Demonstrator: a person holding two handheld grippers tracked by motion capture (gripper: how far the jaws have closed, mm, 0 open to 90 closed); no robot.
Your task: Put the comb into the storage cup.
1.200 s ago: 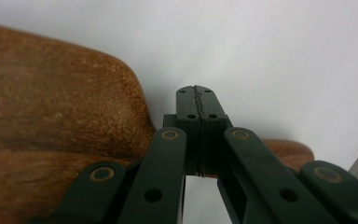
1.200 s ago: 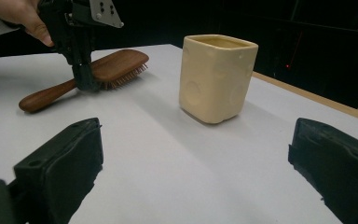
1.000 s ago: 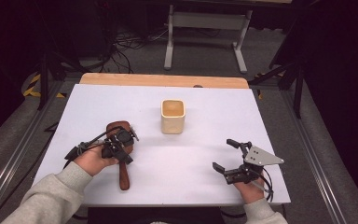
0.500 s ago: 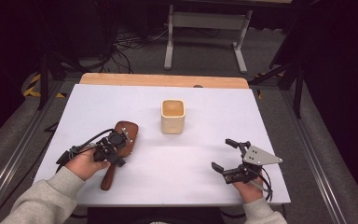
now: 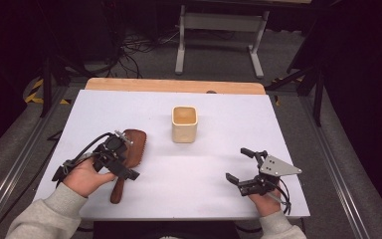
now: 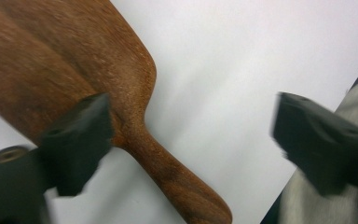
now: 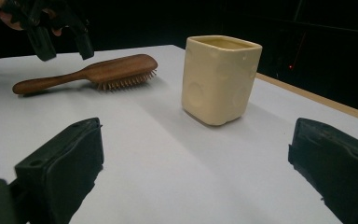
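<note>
Progress: my left gripper [image 5: 118,158] gapes wide above hairbrush [image 5: 127,154], ungrasped | cup [image 5: 184,124] empty | my right gripper [image 5: 242,166] wide, idle.

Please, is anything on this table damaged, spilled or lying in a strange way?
Nothing stands out. The wooden hairbrush lies bristles down on the white table, and the cream cup stands upright, with no spill visible. The left gripper is open above the brush; the right gripper is open too.

Bright even overhead light on white table [image 5: 219,164], dark bkgd, soft shadows, gripper views blurry up close
</note>
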